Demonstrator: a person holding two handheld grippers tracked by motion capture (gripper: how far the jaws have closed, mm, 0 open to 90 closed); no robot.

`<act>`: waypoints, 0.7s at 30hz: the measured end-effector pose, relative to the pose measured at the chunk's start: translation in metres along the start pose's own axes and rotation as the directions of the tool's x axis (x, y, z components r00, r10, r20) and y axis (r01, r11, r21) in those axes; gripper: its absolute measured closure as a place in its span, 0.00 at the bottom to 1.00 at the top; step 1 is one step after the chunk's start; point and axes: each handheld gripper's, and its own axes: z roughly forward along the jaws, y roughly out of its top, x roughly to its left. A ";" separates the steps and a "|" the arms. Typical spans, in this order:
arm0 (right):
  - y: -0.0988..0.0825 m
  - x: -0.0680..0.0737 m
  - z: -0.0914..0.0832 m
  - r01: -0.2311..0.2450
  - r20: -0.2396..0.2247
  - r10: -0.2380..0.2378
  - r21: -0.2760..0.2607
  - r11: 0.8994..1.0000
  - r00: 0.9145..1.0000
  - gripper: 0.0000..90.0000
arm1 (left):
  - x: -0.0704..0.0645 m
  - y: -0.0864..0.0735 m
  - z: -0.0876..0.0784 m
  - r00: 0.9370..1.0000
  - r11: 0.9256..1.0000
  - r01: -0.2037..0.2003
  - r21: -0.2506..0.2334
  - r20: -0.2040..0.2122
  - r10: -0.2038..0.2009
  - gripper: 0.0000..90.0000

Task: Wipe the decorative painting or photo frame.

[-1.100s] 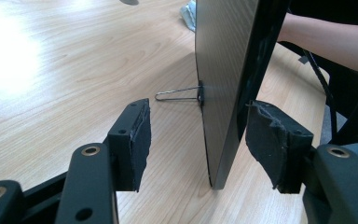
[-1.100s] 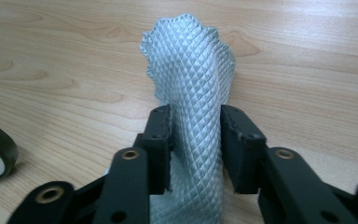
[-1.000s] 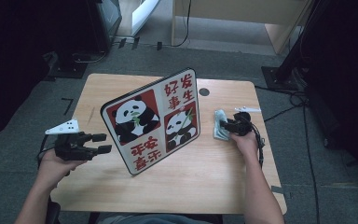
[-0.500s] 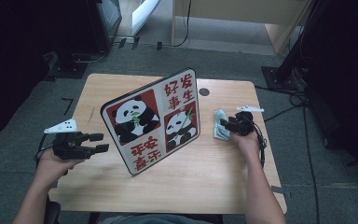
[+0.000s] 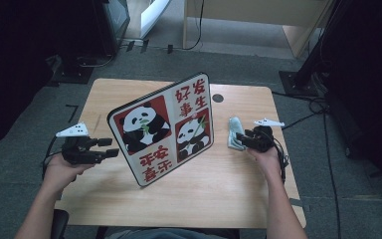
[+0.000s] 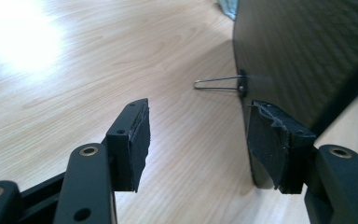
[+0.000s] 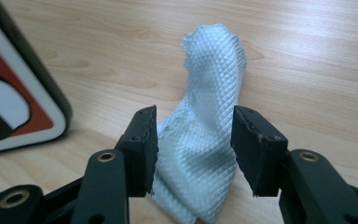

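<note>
i have the right tool over the pale blue cloth, which lies crumpled on the worktop near its right edge, just beside the panda board. in the right gripper view the cloth runs up between the two black jaws; the left pad sits right at the fabric, the right pad stands a little clear of it, so i read the tool as released, not clamped. its jaws have just been opening with the cloth between them.

my left tool is at the left side of the worktop, jaws apart. in the left gripper view the dark back of the panda board stands just beside the right jaw, with its wire stand resting on the wood; i can't tell whether that pad touches the board's edge. nothing is pinched between the pads.
</note>
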 end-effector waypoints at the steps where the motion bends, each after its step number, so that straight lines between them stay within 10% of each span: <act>1: -0.001 0.002 -0.002 0.002 -0.003 -0.002 -0.001 1.000 1.000 0.57 | 0.001 0.000 0.002 1.000 1.000 -0.003 0.002 -0.013 0.003 0.46; 14: -0.020 0.022 -0.022 0.033 -0.031 -0.033 -0.014 0.999 0.999 0.56 | 0.017 0.005 0.027 0.993 1.000 -0.007 -0.023 -0.114 0.005 0.49; 21: -0.033 0.032 -0.027 0.054 -0.050 -0.054 0.005 0.999 0.997 0.54 | 0.025 0.008 0.043 0.995 1.000 -0.007 -0.009 -0.100 0.006 0.46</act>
